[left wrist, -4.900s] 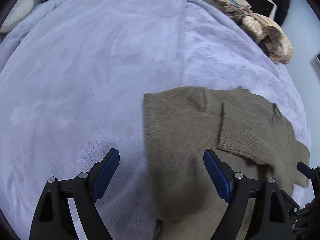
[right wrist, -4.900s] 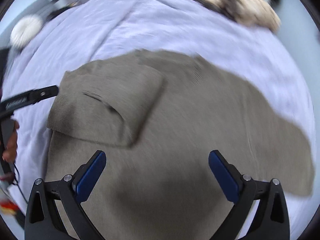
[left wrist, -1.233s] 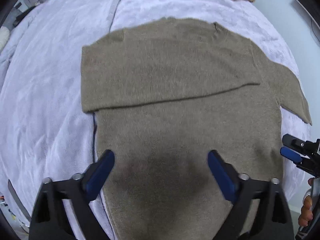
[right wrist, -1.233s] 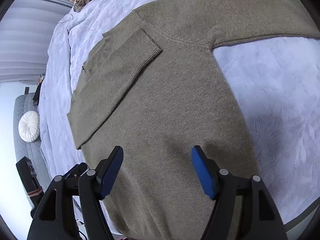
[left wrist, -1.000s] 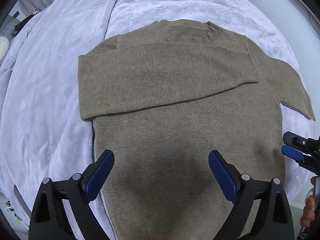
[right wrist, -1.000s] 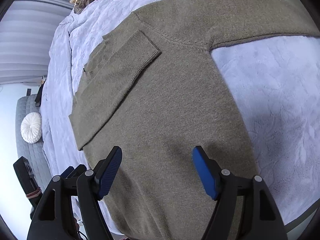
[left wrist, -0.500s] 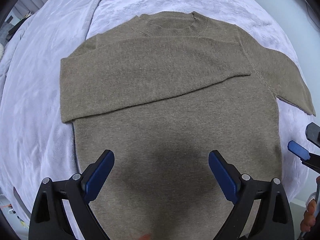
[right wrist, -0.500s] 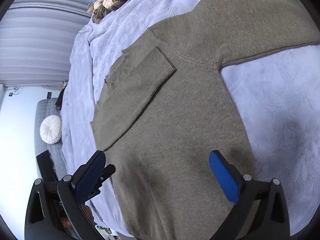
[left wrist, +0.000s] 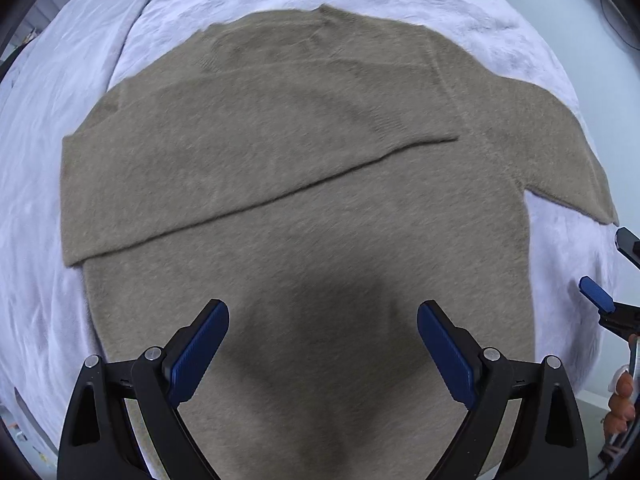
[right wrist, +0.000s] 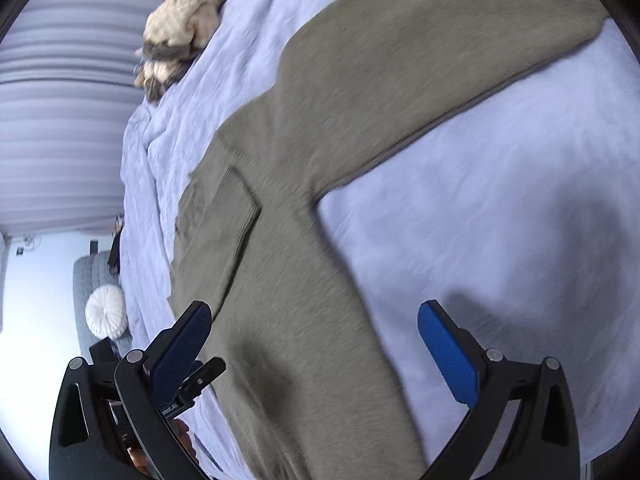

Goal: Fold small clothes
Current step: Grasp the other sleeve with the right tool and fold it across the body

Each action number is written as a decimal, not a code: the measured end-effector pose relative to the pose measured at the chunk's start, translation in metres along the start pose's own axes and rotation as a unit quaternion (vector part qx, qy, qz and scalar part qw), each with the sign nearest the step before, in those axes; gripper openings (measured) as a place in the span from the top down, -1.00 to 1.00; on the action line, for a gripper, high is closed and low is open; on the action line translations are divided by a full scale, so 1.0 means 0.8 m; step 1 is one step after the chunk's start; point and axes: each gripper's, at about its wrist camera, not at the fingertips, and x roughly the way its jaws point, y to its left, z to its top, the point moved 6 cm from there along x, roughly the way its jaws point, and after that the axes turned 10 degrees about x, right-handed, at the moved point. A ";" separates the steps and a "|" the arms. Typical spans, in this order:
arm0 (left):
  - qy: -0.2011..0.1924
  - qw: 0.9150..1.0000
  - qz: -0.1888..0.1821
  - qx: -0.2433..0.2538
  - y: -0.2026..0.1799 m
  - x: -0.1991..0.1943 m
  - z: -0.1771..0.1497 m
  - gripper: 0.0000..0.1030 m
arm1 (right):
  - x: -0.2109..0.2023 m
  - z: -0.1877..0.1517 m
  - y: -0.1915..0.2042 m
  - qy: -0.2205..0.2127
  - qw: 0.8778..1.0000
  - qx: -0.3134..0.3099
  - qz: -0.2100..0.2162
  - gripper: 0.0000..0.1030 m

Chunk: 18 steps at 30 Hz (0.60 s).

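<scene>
A taupe knitted sweater point(left wrist: 304, 208) lies flat on a lavender bed cover point(left wrist: 52, 152), neckline toward the far edge of the bed, hem toward the near edge. One sleeve point(left wrist: 248, 152) is folded across the chest, its ribbed cuff point(right wrist: 234, 204) ending near the opposite shoulder; the other sleeve point(right wrist: 420, 60) extends outward over the cover toward the bed's side edge. The left gripper point(left wrist: 323, 354) hangs above the lower body of the sweater, its blue pads spread wide with nothing clasped between them. The right gripper point(right wrist: 314, 354) is tilted over the sweater's side seam, one finger above the knit, the other above bare cover; its jaws have just been opening and now stand fully apart, gripping nothing. A heap of cream and brown knitwear point(right wrist: 184, 20) lies at the far edge of the bed. A round white cushion point(right wrist: 105, 311) rests on a grey seat beyond the bed.
</scene>
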 end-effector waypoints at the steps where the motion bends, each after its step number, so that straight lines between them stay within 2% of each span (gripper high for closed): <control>1: -0.008 1.000 -0.001 0.003 -0.007 -0.002 0.008 -0.86 | -0.006 0.010 -0.006 -0.009 1.000 0.005 0.000 -0.99; 6: -0.046 0.999 -0.012 0.010 -0.039 -0.012 0.046 -0.86 | -0.043 0.077 -0.049 -0.066 0.997 0.050 0.009 -0.99; 9: -0.062 0.998 -0.018 0.014 -0.054 -0.012 0.067 -0.86 | -0.065 0.118 -0.081 -0.109 0.989 0.092 0.023 -0.99; 14: -0.057 0.998 -0.023 0.016 -0.072 0.001 0.090 -0.86 | -0.080 0.175 -0.130 -0.146 0.973 0.169 0.061 -0.99; 18: -0.049 0.998 -0.022 0.015 -0.080 0.014 0.093 -0.86 | -0.085 0.204 -0.145 -0.167 0.959 0.203 0.101 -0.99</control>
